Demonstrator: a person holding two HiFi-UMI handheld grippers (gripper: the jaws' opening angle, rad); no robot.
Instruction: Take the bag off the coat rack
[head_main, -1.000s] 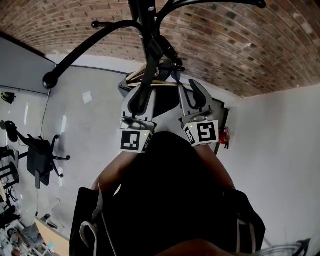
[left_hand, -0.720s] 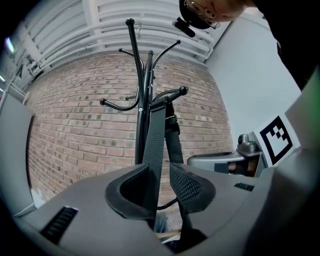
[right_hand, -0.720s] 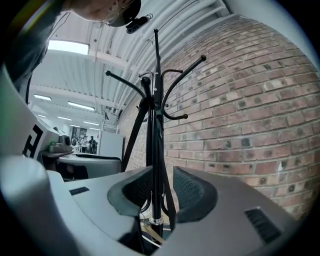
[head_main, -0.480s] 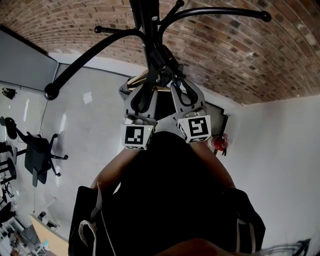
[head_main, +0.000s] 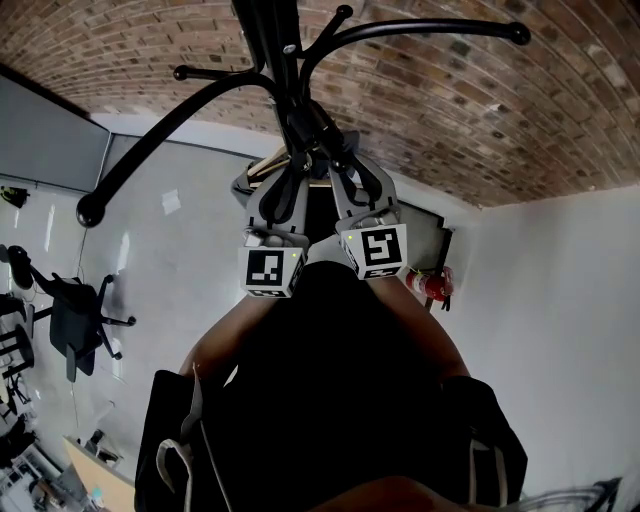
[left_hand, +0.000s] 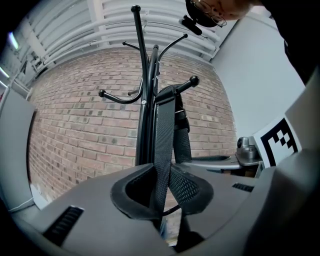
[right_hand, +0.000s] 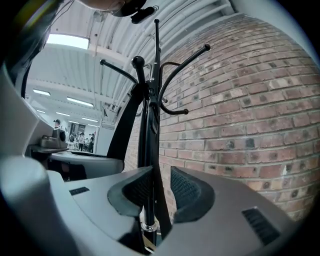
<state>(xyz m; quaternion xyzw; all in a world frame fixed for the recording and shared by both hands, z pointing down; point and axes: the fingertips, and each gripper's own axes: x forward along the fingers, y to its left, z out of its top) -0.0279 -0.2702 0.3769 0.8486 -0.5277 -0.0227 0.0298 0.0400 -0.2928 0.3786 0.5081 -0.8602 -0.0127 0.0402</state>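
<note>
1. Both grippers are poking in side by side at the coat rack (head_main: 268, 40), right by its pole (right_hand: 146, 150).
2. The bag is hanging by its strap (left_hand: 164, 135), which is looping over a knobbed arm (left_hand: 186, 84) of the rack. I can't pick out the bag's body for sure.
3. That strap is dropping straight through the left gripper (left_hand: 161, 186). Its jaws are sitting a little apart and have just been closing in on the webbing, not clearly squeezing it.
4. The right gripper (right_hand: 161, 187) is keeping a narrow gap with a dark run of strap in it, nothing pinched.
</note>
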